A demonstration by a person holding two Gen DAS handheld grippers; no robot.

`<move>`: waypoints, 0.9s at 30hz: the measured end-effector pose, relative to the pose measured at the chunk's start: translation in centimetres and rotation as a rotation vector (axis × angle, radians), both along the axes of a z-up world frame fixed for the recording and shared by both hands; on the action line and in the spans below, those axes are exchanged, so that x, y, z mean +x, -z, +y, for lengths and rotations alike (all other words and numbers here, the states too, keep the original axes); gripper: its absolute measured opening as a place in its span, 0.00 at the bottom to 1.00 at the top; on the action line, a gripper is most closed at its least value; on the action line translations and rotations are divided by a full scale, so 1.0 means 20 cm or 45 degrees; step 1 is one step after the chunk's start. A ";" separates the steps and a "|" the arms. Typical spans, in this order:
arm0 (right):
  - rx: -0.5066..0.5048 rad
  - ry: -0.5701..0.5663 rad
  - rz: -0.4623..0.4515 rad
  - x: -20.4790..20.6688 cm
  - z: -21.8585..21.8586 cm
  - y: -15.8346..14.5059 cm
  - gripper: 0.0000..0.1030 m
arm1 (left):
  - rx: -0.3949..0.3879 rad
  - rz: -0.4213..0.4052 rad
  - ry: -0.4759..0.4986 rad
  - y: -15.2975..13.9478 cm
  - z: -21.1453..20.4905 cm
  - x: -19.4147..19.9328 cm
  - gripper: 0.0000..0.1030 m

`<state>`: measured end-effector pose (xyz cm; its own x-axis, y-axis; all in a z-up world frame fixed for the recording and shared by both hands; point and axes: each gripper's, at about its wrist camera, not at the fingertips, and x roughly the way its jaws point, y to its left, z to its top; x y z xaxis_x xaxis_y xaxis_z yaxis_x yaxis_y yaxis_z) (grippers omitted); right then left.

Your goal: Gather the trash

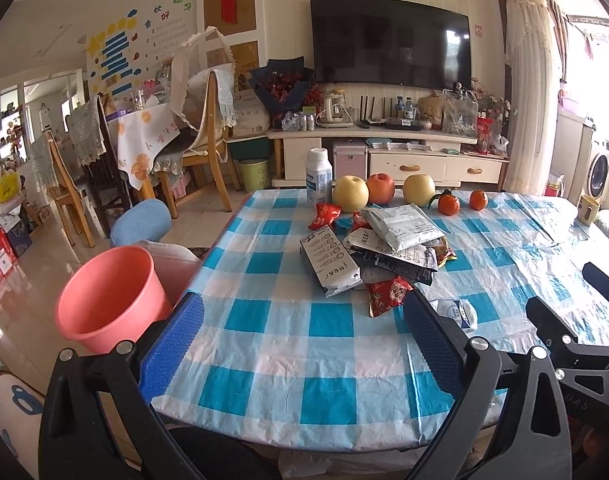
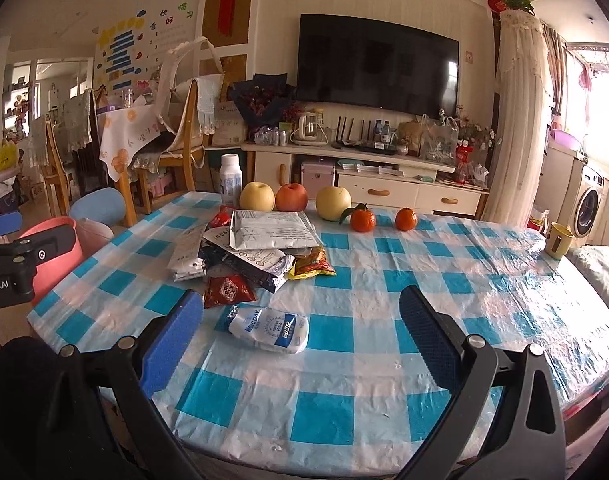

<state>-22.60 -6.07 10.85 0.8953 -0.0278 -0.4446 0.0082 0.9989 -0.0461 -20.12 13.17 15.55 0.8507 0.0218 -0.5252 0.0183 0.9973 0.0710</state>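
Left hand-held gripper point(image 1: 304, 332) and right hand-held gripper point(image 2: 302, 320): jaws wide apart, empty, above the blue-checked table point(image 2: 384, 360); crumpled white-and-blue wrapper point(image 2: 270, 329) between the right fingers.

Reads "MILK DAY", or something close, in blue on the white pouch point(image 2: 269, 329) lying on the checked bench point(image 2: 384, 360). Reads "obot.AI", cut off at the edge, on the black body of the left tool point(image 2: 2, 286). Elsewhere too small or blurred to read.
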 end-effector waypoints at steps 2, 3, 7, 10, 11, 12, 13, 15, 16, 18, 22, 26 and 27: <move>-0.004 0.003 -0.020 -0.01 0.00 -0.01 0.96 | 0.007 -0.007 0.005 0.00 -0.01 -0.02 0.95; -0.013 0.004 -0.031 -0.02 0.01 -0.01 0.96 | 0.009 -0.008 0.007 0.00 -0.01 -0.02 0.95; -0.054 -0.005 -0.072 -0.04 0.03 -0.02 0.96 | 0.015 -0.007 0.008 0.00 -0.01 -0.03 0.95; -0.073 -0.016 -0.072 -0.04 0.04 -0.02 0.96 | 0.017 -0.004 0.003 0.00 -0.02 -0.03 0.95; -0.071 -0.020 -0.069 -0.04 0.04 -0.01 0.96 | 0.017 -0.002 0.002 0.00 -0.02 -0.03 0.95; -0.068 -0.024 -0.065 -0.04 0.03 -0.01 0.96 | 0.018 -0.001 -0.001 0.00 -0.02 -0.03 0.95; -0.064 -0.027 -0.059 -0.03 0.03 -0.01 0.96 | 0.020 0.000 -0.003 0.00 -0.02 -0.03 0.95; -0.051 -0.037 -0.049 -0.03 0.03 0.00 0.96 | 0.027 0.001 -0.005 0.00 -0.02 -0.02 0.95; -0.047 -0.042 -0.042 -0.03 0.03 0.01 0.96 | 0.031 0.002 -0.006 0.00 -0.02 -0.02 0.95; -0.035 -0.053 -0.020 -0.02 0.03 0.02 0.96 | 0.031 0.005 -0.006 0.00 -0.02 -0.01 0.95; -0.040 -0.061 0.008 -0.02 0.02 0.04 0.96 | 0.039 0.015 -0.009 0.02 -0.02 0.00 0.95; -0.054 -0.069 0.035 -0.01 0.03 0.05 0.96 | 0.049 0.031 -0.014 0.05 -0.03 0.02 0.95; -0.064 -0.068 0.041 -0.01 0.04 0.06 0.96 | 0.045 0.033 -0.014 0.06 -0.03 0.03 0.95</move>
<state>-22.73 -5.35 9.68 0.8815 -0.0034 -0.4722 -0.0475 0.9943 -0.0959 -19.57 12.62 14.36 0.8363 0.0499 -0.5460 0.0098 0.9943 0.1059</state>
